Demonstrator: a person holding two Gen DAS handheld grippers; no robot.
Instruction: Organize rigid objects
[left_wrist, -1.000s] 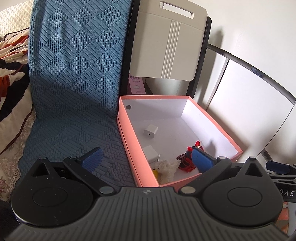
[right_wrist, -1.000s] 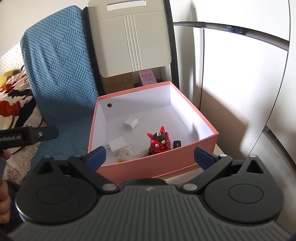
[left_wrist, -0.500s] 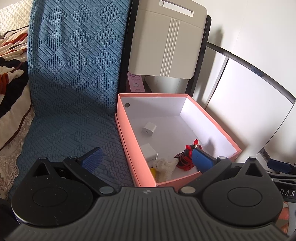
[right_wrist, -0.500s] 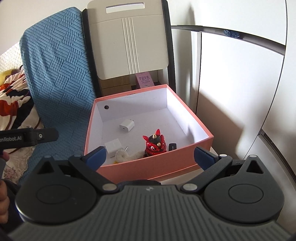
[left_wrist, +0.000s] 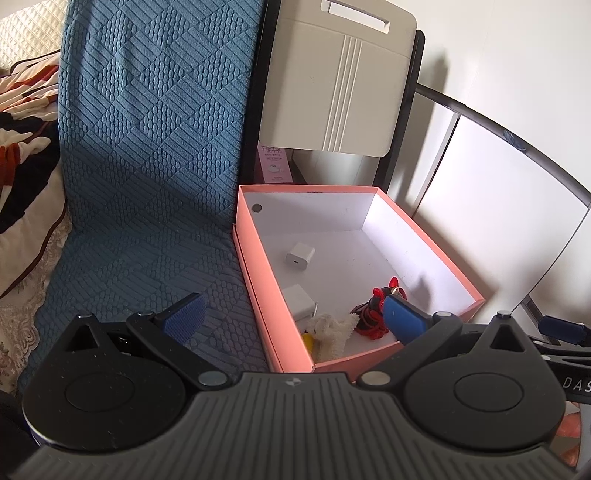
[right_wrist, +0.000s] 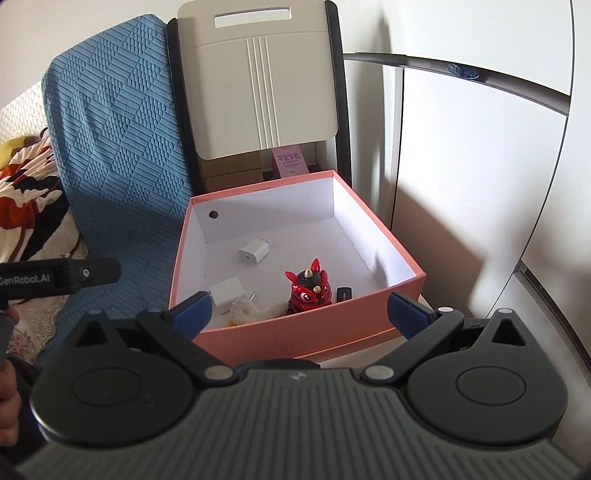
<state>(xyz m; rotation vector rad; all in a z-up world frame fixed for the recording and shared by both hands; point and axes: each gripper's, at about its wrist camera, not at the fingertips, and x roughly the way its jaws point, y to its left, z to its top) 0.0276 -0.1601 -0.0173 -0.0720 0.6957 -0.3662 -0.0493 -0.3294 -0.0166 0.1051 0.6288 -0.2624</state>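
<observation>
Currently: both claws hover in front of an open pink box, nothing held.
Left claw (left_wrist: 291, 314): blue-padded fingers spread wide and empty, aimed at the box's near left corner, partly over the blue quilted cover (left_wrist: 147, 147).
Right claw (right_wrist: 301, 310): fingers spread wide and empty, straddling the box's near wall from outside.
Pink box (right_wrist: 295, 338): lidless, white inside, beside the blue quilted cover, in front of a cream folding chair (right_wrist: 258, 92).
Contents: two white charger cubes, one toward the back (right_wrist: 253, 250) and one near the left wall (right_wrist: 228, 290); a red lion figurine (right_wrist: 308, 286) standing upright near the front; a small black item (right_wrist: 344, 294) just beside it, too small to identify; a white fluffy toy (right_wrist: 251, 309) against the front wall, with something yellow under it.
Risk, crowding: the figurine, fluffy toy and nearer charger sit close together, so a wide claw reaching for one would likely knock another.
Risk, tipping: the figurine looks glossy and top-heavy; an off-centre pinch could topple it.
Risk, box: a low reach could catch the front wall and shove the light box.
</observation>
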